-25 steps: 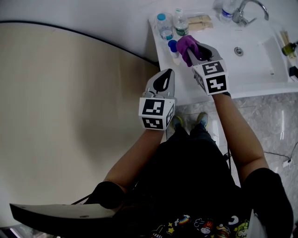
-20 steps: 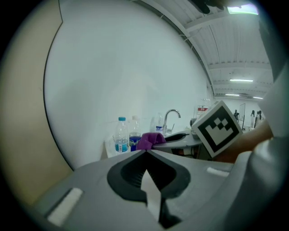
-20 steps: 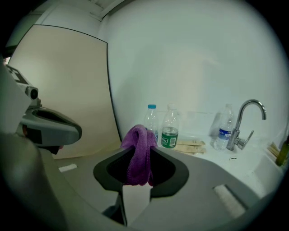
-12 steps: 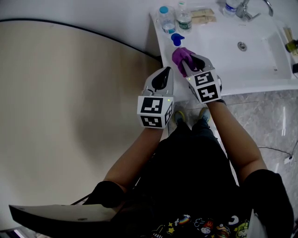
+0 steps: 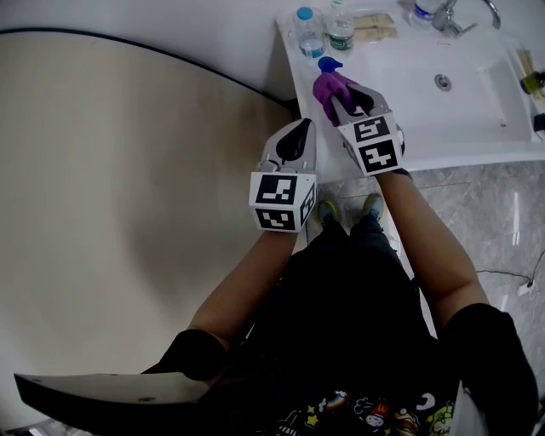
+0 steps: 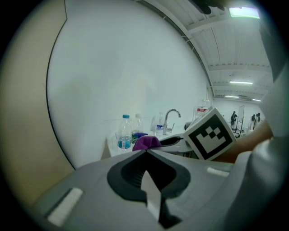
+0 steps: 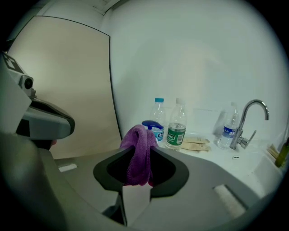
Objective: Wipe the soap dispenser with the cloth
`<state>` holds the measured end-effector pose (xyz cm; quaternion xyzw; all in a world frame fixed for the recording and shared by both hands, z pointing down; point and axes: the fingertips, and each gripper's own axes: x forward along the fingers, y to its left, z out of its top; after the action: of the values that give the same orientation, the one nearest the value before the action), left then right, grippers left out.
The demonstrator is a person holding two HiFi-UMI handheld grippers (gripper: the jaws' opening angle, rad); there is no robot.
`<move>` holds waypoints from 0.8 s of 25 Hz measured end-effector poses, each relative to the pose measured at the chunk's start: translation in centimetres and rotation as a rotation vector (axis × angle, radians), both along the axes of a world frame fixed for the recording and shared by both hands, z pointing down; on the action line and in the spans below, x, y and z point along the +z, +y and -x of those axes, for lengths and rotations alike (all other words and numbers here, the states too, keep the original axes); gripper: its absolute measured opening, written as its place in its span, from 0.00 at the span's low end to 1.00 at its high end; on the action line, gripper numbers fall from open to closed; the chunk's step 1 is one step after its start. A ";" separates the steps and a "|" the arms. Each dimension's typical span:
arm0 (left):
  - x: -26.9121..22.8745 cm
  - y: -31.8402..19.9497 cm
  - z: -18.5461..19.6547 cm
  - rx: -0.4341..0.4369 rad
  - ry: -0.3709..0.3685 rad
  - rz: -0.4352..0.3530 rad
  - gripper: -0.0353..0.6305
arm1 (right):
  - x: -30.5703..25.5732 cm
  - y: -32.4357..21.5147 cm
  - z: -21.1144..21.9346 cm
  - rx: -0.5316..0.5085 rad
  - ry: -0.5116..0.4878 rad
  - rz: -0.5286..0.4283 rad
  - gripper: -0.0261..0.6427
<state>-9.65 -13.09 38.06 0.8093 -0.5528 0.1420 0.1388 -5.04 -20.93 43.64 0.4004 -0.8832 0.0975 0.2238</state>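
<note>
While held over desk, right claw (image 5: 347, 95): clenched on cloth, aimed at back wall, marker cube facing up toward head view
Cloth (image 5: 327, 85): purple, folded over, pinched between right claw's jaws, bunched end poking out past tips; seen in right gripper view as cloth (image 7: 137, 151) draped down gap between jaws
Dispenser (image 5: 327, 65): blue top, upright on desk near left edge, just beyond cloth; contact with cloth impossible to judge; blue top of dispenser (image 7: 151, 124) peeking from behind cloth in right gripper view
Left claw (image 5: 298, 136): clenched, tips together, nothing between them; held off desk's left edge, lower than right claw and just beside it, not touching; aimed same way, with cloth and right claw's cube ahead in left gripper view
Desk (image 5: 451, 145): white, set against wall, sink basin sunk into right part
Bottles: two clear ones at back left corner behind dispenser, blue-capped bottle (image 5: 305, 25) and green-labelled bottle (image 5: 341, 25), side by side
Faucet (image 5: 447, 15): chrome, curved, at back of basin, with small bottle (image 5: 423, 10) just beside it
Packets (image 5: 375, 27): tan, flat, lying between bottles and faucet
Drain (image 5: 442, 82): round, in basin floor, well apart from cloth
</note>
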 end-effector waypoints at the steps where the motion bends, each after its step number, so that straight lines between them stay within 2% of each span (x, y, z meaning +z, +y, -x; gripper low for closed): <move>1: 0.2 0.0 0.1 0.006 -0.001 0.002 0.06 | 0.5 0.1 0.1 0.001 0.007 0.005 0.22; 20: 3.3 0.8 1.9 0.086 -0.002 0.045 0.06 | 9.4 1.9 0.6 0.056 0.091 0.113 0.22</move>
<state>-11.56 -12.31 41.37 0.8288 -0.5145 0.1607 0.1501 -5.65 -19.01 53.02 0.4158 -0.8536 0.1353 0.2830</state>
